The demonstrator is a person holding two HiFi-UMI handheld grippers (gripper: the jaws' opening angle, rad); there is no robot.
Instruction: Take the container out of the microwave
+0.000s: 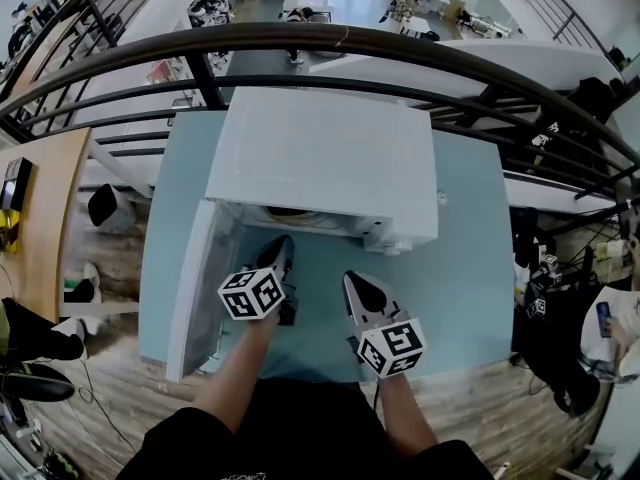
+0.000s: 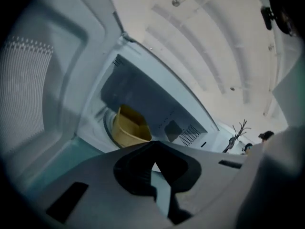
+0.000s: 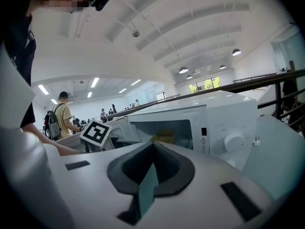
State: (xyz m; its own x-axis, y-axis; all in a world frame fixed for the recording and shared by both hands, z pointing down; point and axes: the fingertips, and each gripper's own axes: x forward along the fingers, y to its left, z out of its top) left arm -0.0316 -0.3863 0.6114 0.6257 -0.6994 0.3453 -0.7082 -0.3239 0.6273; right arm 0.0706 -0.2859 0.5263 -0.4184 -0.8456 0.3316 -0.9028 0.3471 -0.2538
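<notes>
A white microwave [image 1: 320,158] stands on a light blue table [image 1: 470,268] with its door [image 1: 195,288] swung open to the left. Inside sits a yellow container [image 2: 128,128], whose rim shows in the opening [image 1: 290,212] and which appears dimly in the right gripper view [image 3: 164,136]. My left gripper [image 1: 283,246] is just in front of the opening, pointing at the cavity, jaws shut and empty [image 2: 153,163]. My right gripper [image 1: 352,283] hovers over the table a little further back, right of the left one, also shut and empty [image 3: 152,163].
A dark metal railing [image 1: 400,43] curves behind the microwave, with a lower floor beyond it. The microwave's control panel and knob [image 3: 233,142] are right of the opening. The table's front edge [image 1: 300,376] is close to the person's body. People stand far off [image 3: 62,113].
</notes>
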